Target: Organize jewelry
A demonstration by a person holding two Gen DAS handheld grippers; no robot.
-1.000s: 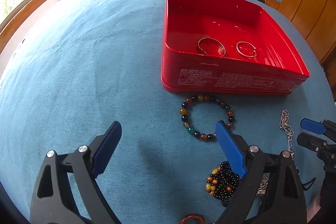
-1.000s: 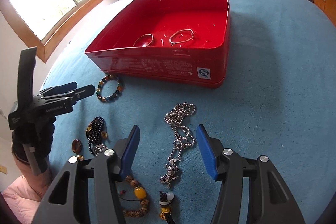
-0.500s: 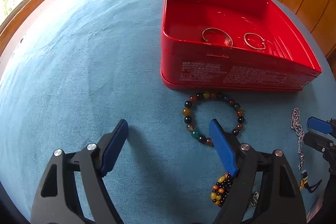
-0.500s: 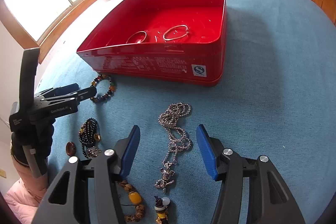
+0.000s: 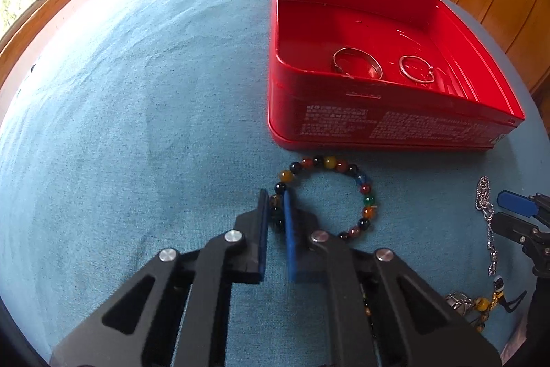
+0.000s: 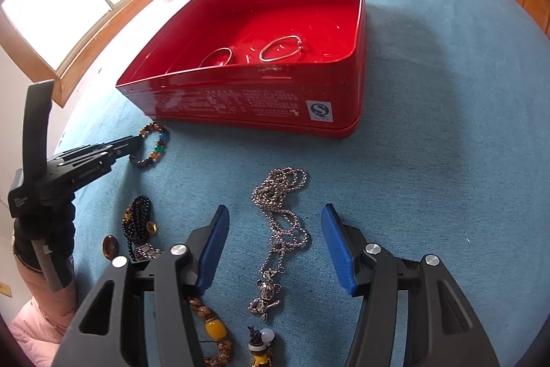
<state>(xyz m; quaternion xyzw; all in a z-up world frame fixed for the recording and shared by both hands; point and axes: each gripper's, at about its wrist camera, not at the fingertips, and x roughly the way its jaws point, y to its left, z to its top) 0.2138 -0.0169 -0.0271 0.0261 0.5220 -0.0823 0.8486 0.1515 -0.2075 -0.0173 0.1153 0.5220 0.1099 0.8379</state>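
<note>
So two bangles (image 5: 357, 67) lie in the red tin (image 5: 378, 126), the left gripper (image 5: 275, 215) fingers pinch the bead bracelet (image 5: 343, 167) at lower centre, and the right gripper (image 6: 275, 250) gapes over the chain necklace (image 6: 282, 212), others waiting.

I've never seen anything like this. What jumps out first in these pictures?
A bright red tin sits open on the blue cloth, with two silver bangles lying inside. Just in front of it, the left gripper has its fingers closed on a multicolored bead bracelet. The right gripper is open over a silver chain necklace with a small bear pendant.
</note>
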